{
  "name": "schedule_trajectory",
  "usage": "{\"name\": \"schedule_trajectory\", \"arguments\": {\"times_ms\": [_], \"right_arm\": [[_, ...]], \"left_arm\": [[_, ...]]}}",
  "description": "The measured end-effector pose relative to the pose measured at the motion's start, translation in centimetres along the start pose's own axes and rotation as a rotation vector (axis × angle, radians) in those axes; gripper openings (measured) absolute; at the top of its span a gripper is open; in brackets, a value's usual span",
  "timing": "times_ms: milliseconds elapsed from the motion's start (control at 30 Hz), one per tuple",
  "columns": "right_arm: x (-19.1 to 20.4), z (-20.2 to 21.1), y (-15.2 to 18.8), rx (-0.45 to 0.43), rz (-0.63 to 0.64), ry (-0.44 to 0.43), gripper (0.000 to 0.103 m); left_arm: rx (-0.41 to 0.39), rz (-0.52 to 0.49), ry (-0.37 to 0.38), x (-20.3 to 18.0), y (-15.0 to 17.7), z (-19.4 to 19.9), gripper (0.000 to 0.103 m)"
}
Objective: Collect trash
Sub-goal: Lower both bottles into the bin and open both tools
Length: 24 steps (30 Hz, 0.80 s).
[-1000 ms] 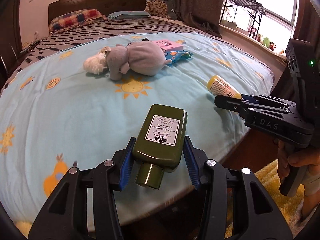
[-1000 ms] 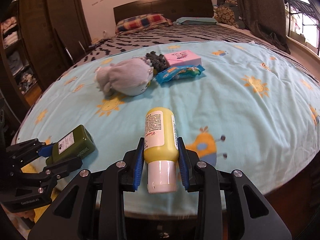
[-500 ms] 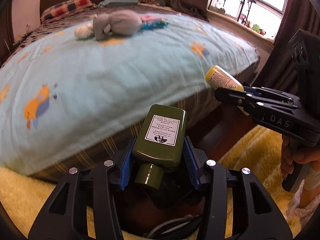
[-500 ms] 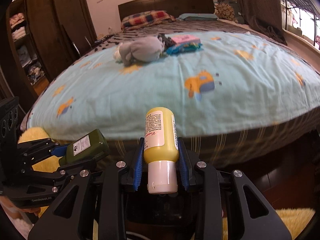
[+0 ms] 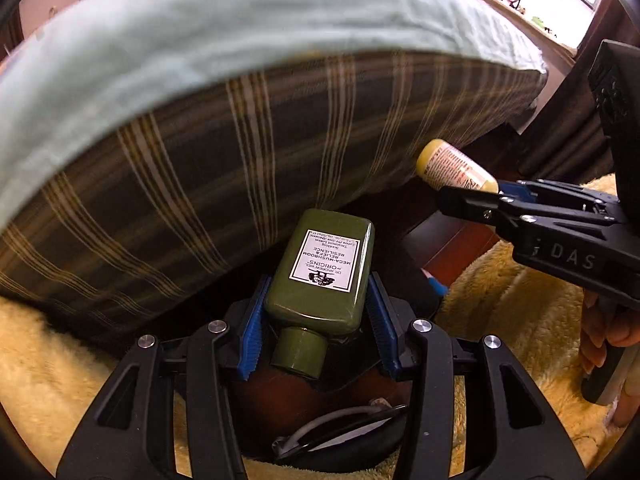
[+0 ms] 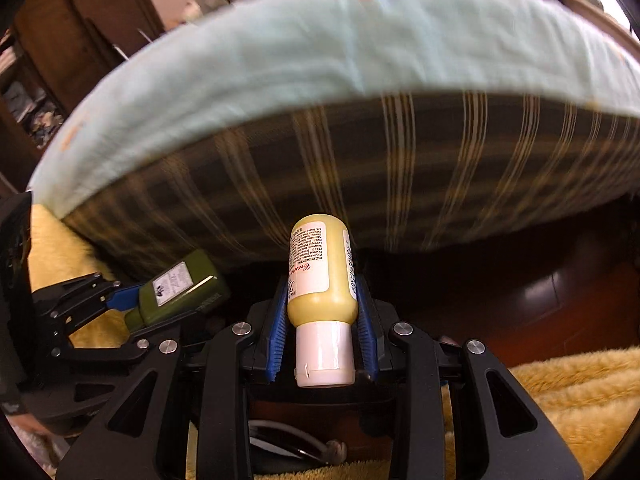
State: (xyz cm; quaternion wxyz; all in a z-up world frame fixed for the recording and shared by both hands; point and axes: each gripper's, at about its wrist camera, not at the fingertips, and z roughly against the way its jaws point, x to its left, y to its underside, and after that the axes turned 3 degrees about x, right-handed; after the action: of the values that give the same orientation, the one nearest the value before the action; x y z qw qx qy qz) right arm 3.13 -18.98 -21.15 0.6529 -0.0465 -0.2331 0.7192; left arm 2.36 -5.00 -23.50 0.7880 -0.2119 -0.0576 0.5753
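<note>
Plastic-rigid, light, slick: green bottle (image 5: 326, 266) clamped at the shoulders by left gripper (image 5: 320, 316), yellow bottle (image 6: 322, 276) likewise by right gripper (image 6: 322, 332), both held beside the bed (image 5: 200, 128).

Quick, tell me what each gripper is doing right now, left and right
Left gripper: closed on the green bottle.
Right gripper: closed on the yellow bottle.
</note>
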Motion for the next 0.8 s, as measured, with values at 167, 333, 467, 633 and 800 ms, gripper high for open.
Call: {"name": "schedule_trajectory", "arguments": {"times_ms": [167,333,467,633,800], "right_arm": [[-0.5,-1.9,0.5,0.039,-0.037,-0.003,0.032],[-0.3,-2.7,0.5,0.042,-0.042,0.003,0.032],[-0.4,-3.2,0.5,0.041,-0.054,0.008,0.034],[-1.2,-2.3,0.0,0.023,-0.069,0.009,0.040],[-1.5,-1.0,-0.7,-0.003,-0.085,-0.003,0.045]], "left_arm": [[0.035,0.022,0.009,0.5,0.2,-1.6,0.045],[0.053,0.019,0.024,0.3,0.2,-2.1,0.045],[0.066,0.015,0.033,0.6,0.1,-2.6,0.045],[0.060,0.014,0.034,1.0,-0.1,-2.7,0.052],[0.018,0.009,0.010,1.0,-0.4,-1.3,0.060]]}}
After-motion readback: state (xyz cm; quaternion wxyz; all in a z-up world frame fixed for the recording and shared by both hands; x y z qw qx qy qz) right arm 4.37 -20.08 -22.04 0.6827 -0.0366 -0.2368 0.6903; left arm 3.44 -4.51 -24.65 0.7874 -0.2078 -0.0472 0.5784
